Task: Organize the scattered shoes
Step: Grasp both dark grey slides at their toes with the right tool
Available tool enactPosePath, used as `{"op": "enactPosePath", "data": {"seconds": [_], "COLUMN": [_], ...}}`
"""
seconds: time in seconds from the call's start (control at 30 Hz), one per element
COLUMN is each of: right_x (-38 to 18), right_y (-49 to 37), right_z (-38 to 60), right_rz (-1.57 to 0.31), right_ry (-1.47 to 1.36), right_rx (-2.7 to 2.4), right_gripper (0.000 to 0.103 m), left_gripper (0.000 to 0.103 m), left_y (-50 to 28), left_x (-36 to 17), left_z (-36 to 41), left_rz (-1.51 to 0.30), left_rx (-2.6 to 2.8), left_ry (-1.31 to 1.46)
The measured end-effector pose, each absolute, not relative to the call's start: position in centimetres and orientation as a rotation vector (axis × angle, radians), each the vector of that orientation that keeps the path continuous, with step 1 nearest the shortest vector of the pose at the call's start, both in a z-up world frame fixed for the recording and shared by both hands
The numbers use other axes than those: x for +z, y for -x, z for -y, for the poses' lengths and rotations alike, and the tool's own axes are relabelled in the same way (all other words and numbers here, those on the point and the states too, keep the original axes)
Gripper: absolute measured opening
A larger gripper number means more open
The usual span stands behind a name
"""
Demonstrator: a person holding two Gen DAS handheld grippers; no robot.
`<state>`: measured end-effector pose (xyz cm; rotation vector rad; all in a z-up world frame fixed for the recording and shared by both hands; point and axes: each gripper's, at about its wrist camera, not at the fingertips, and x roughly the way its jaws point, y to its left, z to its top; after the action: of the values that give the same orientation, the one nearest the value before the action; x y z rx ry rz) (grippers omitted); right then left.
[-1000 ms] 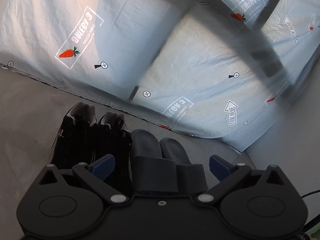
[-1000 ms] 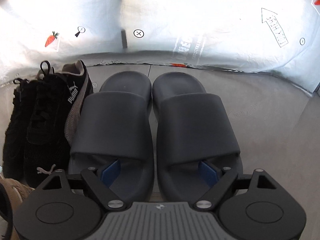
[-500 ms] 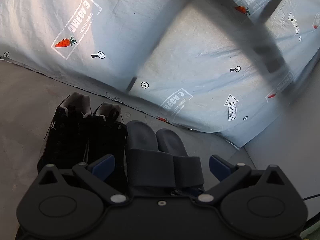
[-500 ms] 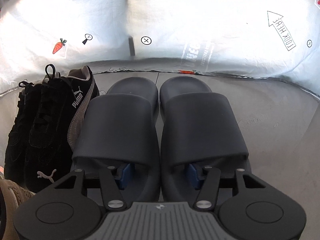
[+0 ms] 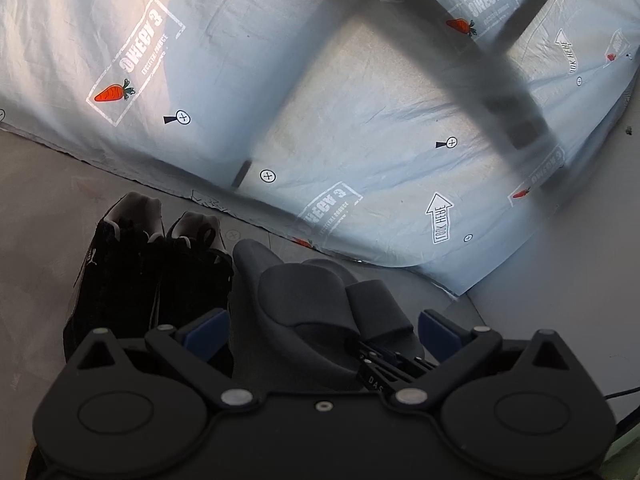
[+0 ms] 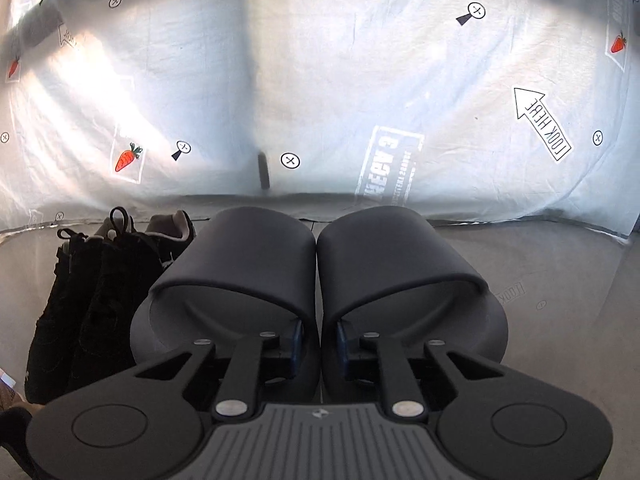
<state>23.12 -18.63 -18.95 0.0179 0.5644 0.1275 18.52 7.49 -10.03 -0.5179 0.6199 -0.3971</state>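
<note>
Two dark grey slides [image 6: 256, 256] sit side by side, heels raised off the grey floor and toes tipped down. My right gripper [image 6: 319, 340] reaches between them; its jaws are closing, and the blue pads [image 6: 297, 340] pinch the slides' inner walls together. A pair of black sneakers [image 6: 92, 304] stands just left of the slides, toes toward the sheet. In the left wrist view my left gripper [image 5: 320, 332] hovers open over the slides [image 5: 304, 296] and the sneakers [image 5: 132, 280], touching neither. The right gripper's fingers [image 5: 384, 360] show there at the slides' heels.
A crinkled white sheet [image 6: 320, 80] printed with carrots and arrows rises right behind the shoes. Bare grey floor [image 6: 560, 280] lies to the right. A tan shoe [image 6: 8, 392] peeks in at the lower left. Blurred dark bars [image 5: 516, 92] cross the sheet's upper right.
My right gripper went from wide open to pinched on the slides' inner walls, drawing them together and tipping their heels up. The left gripper stayed open and nearly still.
</note>
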Motion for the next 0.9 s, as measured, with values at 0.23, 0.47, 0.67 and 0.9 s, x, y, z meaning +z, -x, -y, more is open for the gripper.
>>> {"op": "enactPosePath", "data": {"seconds": [0.23,0.47,0.67,0.9], "right_x": [-19.0,-21.2,-21.7,-22.4], "right_y": [-21.6,-24.0,-25.0,-26.2], "right_z": [19.8,21.8,20.8,22.2], "right_rz": [-0.639,-0.845,-0.848,-0.81], "right_ry": [-0.015,-0.112,0.048,0.048], "right_rx": [0.106,0.113,0.202,0.218], "right_gripper": [0.02,0.034,0.041,0.073], "left_gripper": [0.102,0.102,0.102,0.102], "left_y": [-16.6,-15.8,-16.6,-17.9], "left_x": [-9.4,-9.7,-10.3,-11.5], "left_z": [-8.2,-8.9,-9.6,-9.1], "left_rz": [-0.595,-0.603,-0.62,-0.682], "left_rx": [-0.397,-0.379,-0.352,-0.346], "left_ry": [0.553,0.558,0.587,0.57]}}
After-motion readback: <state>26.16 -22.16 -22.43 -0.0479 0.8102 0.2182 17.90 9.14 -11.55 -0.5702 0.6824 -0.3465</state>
